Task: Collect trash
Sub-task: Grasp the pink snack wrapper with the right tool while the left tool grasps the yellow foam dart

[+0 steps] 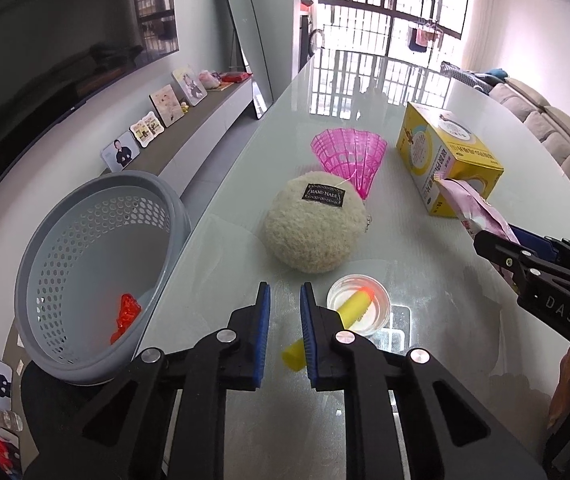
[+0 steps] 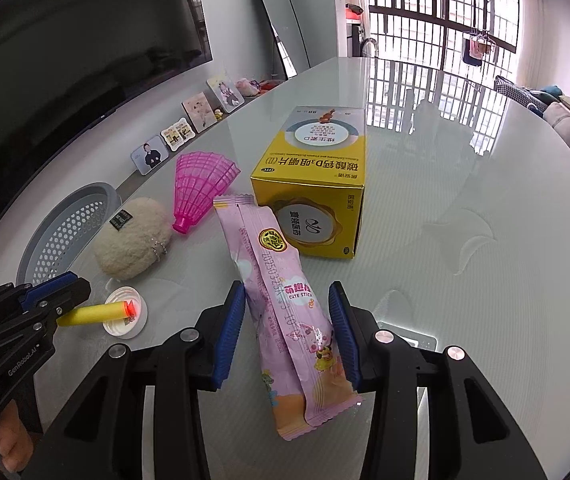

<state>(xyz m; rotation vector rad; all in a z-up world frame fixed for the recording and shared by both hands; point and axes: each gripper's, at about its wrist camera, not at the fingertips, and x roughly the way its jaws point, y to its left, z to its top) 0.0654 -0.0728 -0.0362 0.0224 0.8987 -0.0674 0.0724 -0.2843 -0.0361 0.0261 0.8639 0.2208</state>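
Both clenched, left gripper on dart, right gripper on wrapper, glossy table, TV

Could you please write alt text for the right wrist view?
The right hand-held gripper holds a pink snack wrapper above a glossy table. Behind it sits a yellow medicine box; to the left, the left hand-held gripper is at a yellow foam dart.

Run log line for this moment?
task: collect trash | left gripper: shut by yellow foam dart, hold unclear | right gripper: shut on pink snack wrapper | basket: red scrap inside
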